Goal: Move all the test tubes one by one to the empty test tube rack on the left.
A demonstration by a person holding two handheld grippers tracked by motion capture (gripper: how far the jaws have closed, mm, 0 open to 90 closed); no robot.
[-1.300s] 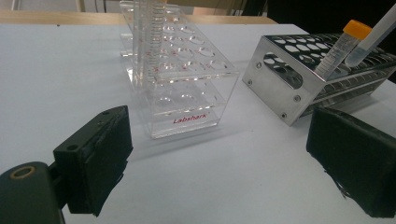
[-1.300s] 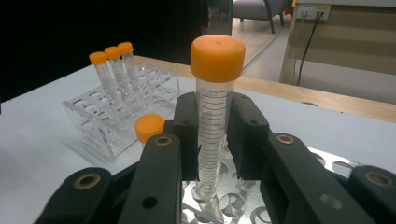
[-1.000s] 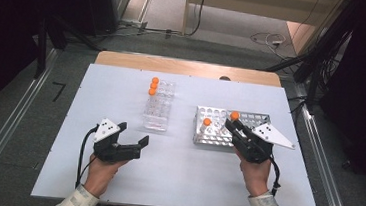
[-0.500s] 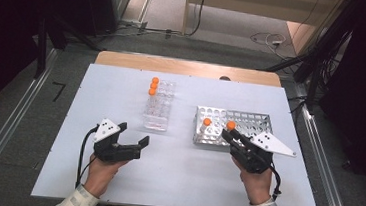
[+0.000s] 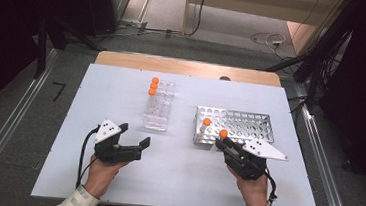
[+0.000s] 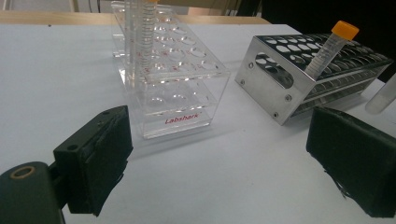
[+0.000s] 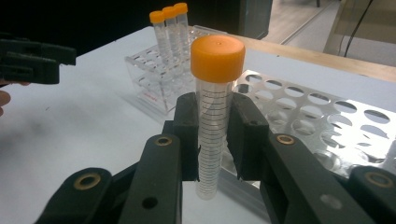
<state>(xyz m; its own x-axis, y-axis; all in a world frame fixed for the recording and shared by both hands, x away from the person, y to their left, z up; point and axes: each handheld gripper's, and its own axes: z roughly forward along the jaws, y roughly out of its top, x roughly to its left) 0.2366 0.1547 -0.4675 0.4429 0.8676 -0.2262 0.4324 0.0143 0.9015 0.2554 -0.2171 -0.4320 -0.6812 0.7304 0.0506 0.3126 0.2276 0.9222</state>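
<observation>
R gripper [image 7: 212,135]: jaws closed on a tube [image 7: 212,121], pads on its mid-body, orange cap well above the pads. Tube upright, slight tilt at most. Bottom tip hangs free below the jaws.
R gripper pos: high view puts it just at the near edge of the steel rack [image 5: 250,120], tube cap by the rack's front-left corner.
L gripper [image 5: 128,141]: jaws wide apart, nothing between them. Rests near the table's [image 5: 122,82] front-left, pointing twd the clear rack [image 5: 158,108].
Clear rack: holds 2–3 capped tubes at its far end; rest of the holes look empty.
Steel rack: one capped tube [image 6: 330,44] stands in it near the front-left, leaning a bit.
Step (judged): carrying the held tube betw the racks; direction can't be told from this alone.
How to do it well:
- keep grip as is; pads sit mid-tube, gd balance, no need to re-grip
- keep tube vertical before lowering; a lean will catch the hole rim
- lift tip clear above rack top before moving sideways, esp. over the steel edge
- line tip w/ one hole, lower straight, no sideways push
- open jaws only when tube is seated & carried by the rack
- L gripper: stay clear of the path, or steady the clear rack if it slides
Risk: clear rack looks light; a nudge may shift it or tip its tubes.
</observation>
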